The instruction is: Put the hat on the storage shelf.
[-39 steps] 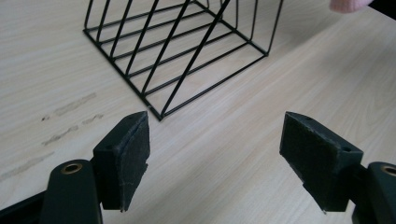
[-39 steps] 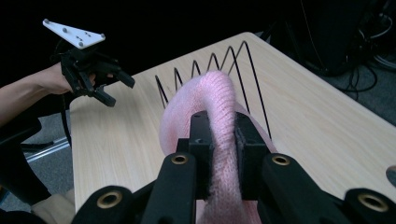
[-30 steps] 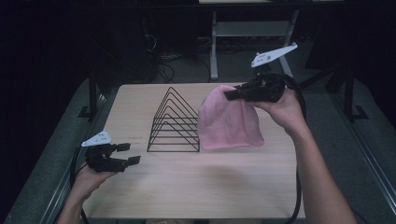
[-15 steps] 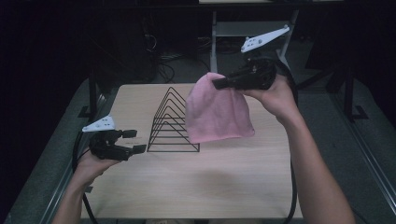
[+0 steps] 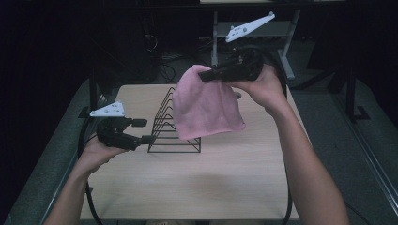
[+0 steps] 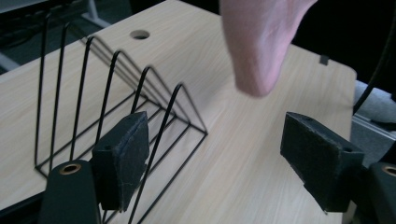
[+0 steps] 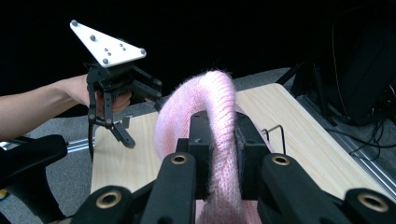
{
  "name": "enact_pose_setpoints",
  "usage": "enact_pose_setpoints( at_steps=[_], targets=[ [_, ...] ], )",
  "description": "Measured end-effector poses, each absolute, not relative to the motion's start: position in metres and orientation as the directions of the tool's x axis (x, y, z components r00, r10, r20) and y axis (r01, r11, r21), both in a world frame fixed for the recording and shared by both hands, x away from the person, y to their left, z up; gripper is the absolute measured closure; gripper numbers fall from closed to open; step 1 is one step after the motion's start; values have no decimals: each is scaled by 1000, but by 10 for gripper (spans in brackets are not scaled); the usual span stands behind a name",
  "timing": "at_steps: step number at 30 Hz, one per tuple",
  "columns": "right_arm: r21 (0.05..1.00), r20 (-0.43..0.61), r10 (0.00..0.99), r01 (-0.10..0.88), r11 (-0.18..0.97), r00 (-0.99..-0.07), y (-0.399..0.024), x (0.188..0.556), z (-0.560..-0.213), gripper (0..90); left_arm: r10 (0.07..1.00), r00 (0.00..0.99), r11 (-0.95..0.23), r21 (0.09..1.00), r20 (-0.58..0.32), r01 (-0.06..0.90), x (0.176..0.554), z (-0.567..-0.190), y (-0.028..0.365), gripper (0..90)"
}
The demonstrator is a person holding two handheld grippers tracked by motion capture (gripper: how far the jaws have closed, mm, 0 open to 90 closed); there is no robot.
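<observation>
Right gripper (image 5: 202, 75) – clamped on the rim of the pink knit hat (image 5: 206, 110), which hangs clear of the counter (image 5: 244, 178), just right of the wire rack (image 5: 171, 126) | left gripper (image 5: 145, 131) – jaws wide, empty, left of rack, hat up-right of it | hat: soft, ribbed, long axis hanging downward | your left gripper must reach across the rack.

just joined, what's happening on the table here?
A person works with a hand-held gripper in each hand. The right hand-held gripper is shut on the edge of a pink knit hat, holding it in the air above a black wire rack that stands on the wooden table. The left hand-held gripper is open and empty, just beside the rack's near end.
</observation>
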State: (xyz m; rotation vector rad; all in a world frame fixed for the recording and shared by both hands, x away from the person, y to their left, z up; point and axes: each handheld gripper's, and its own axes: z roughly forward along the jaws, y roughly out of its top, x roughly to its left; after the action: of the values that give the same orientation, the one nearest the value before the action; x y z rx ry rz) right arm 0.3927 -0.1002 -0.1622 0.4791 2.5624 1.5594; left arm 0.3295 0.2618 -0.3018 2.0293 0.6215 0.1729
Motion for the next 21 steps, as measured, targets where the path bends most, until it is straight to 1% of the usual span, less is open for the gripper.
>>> enact_pose_setpoints(
  at_steps=[1, 3, 4, 5, 9, 11, 16, 21],
  targets=[
    [880, 76, 317, 213, 425, -945, -97, 393, -161, 799, 486, 864, -402, 844, -132, 356, 332, -300, 260, 241],
    [881, 76, 311, 210, 424, -947, -91, 394, -157, 799, 478, 867, -398, 846, -138, 355, 334, -299, 259, 275],
    [881, 76, 311, 210, 424, -947, -91, 394, -157, 799, 474, 869, -397, 847, -141, 354, 335, -298, 258, 275],
    [885, 74, 304, 203, 419, -950, -86, 395, -155, 799, 463, 873, -391, 848, -155, 358, 339, -296, 256, 298],
    [885, 66, 295, 193, 424, -953, -74, 399, -152, 799, 446, 877, -366, 859, -178, 360, 345, -291, 255, 323],
    [884, 62, 289, 187, 429, -955, -68, 401, -151, 799, 448, 874, -361, 857, -187, 368, 348, -290, 256, 333],
    [886, 62, 284, 184, 426, -957, -55, 406, -148, 800, 450, 865, -354, 846, -220, 399, 355, -286, 258, 399],
    [892, 55, 270, 169, 420, -961, -44, 408, -142, 800, 440, 868, -352, 845, -230, 403, 363, -281, 261, 439]
  ],
)
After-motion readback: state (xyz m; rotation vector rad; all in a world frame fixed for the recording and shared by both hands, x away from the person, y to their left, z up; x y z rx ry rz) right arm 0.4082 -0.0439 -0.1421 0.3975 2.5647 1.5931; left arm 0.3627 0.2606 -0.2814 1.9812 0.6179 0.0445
